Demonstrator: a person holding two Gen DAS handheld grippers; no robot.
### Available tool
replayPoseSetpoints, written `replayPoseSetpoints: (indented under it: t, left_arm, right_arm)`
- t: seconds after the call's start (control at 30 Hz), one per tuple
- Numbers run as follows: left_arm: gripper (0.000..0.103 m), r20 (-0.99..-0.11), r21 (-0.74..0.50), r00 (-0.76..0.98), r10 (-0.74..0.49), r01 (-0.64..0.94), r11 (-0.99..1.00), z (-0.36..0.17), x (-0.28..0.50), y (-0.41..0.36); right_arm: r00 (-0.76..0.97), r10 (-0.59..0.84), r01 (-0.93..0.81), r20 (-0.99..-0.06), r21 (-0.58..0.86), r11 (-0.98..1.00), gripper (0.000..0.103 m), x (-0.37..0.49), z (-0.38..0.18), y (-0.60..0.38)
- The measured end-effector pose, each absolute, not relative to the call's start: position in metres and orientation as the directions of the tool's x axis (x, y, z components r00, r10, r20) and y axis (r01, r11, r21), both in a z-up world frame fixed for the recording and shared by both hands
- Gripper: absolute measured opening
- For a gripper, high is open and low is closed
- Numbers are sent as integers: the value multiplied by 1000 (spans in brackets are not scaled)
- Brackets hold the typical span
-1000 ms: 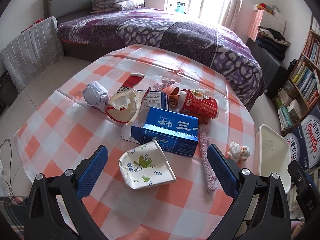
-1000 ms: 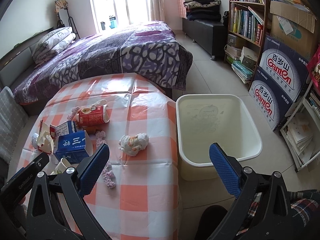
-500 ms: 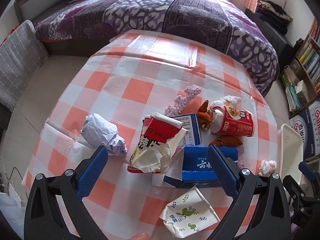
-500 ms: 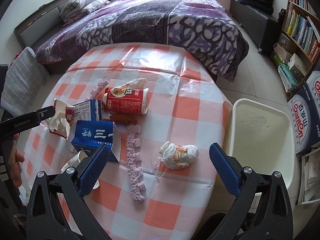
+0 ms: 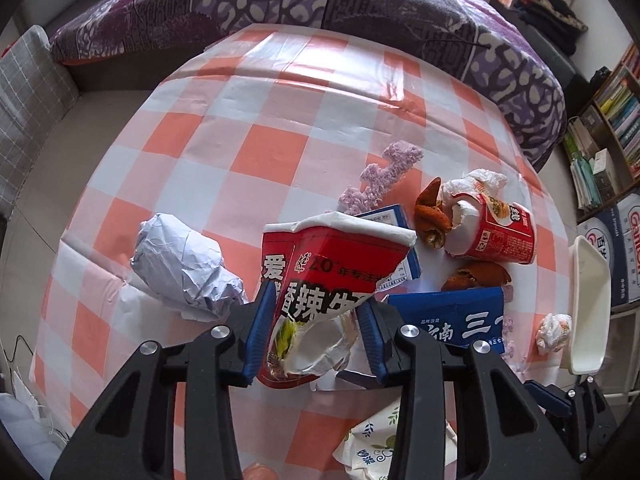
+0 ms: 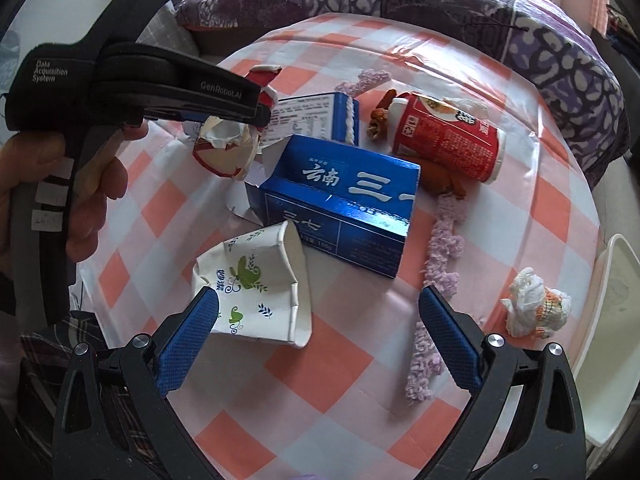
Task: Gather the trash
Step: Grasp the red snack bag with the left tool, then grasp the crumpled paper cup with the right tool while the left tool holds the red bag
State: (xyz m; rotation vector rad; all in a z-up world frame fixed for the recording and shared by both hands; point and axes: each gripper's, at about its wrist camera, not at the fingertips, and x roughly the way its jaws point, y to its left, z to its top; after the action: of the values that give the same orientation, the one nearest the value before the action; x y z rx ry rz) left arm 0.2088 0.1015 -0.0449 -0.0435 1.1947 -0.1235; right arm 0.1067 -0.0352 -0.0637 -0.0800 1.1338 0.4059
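Note:
My left gripper (image 5: 316, 312) is shut on a torn red instant-noodle cup (image 5: 320, 280), squeezing it just above the checkered table (image 5: 248, 152). The same cup shows in the right wrist view (image 6: 228, 148) under the left gripper (image 6: 256, 116). My right gripper (image 6: 320, 316) is open, its left finger beside a crushed white paper cup (image 6: 256, 292) with green print. A blue carton (image 6: 340, 204) lies beyond it. A white bin (image 5: 590, 300) stands off the table's right edge.
On the table lie a crumpled white paper ball (image 5: 184, 272), a second red noodle cup (image 5: 488, 232), orange peels (image 5: 432, 212), purple fuzzy strips (image 6: 440, 256), a crumpled wrapper (image 6: 536, 308) and a smaller blue box (image 6: 320, 116). A bed (image 5: 360, 0) stands behind; bookshelves at right.
My left gripper moved forward and down and closed on the torn red noodle cup. My right gripper swung left and down over the table toward the crushed paper cup.

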Motion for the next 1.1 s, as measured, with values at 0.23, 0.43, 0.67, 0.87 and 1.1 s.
replayPoseSetpoints:
  t: [0.23,0.43,0.67,0.87,1.1]
  left_arm:
    - [41,-866,-189,459,-198,65,980,-6,196,122]
    - [41,-836,-229,505,-215,36,973,9,187,140]
    - [41,-805,-279,543,-238,7,960,20,184,159]
    - [41,-781,-301,576,-242,-8,954,30,175,176]
    - [41,-759,-338,593,-267,-10,941,38,168,184]
  right_arm:
    - [344,281,-346,-896,158,925,96,105,-63,-6]
    - [267,309,-85,-913,297,951,96,113,-80,-21]
    - [302,414,383,-859,506,773,96,98,-87,-49]
    - [284,308,539,-908,417,732,96,89,-109,-29]
    - [298,254,536,-920,382,753,77,98,-109,-16]
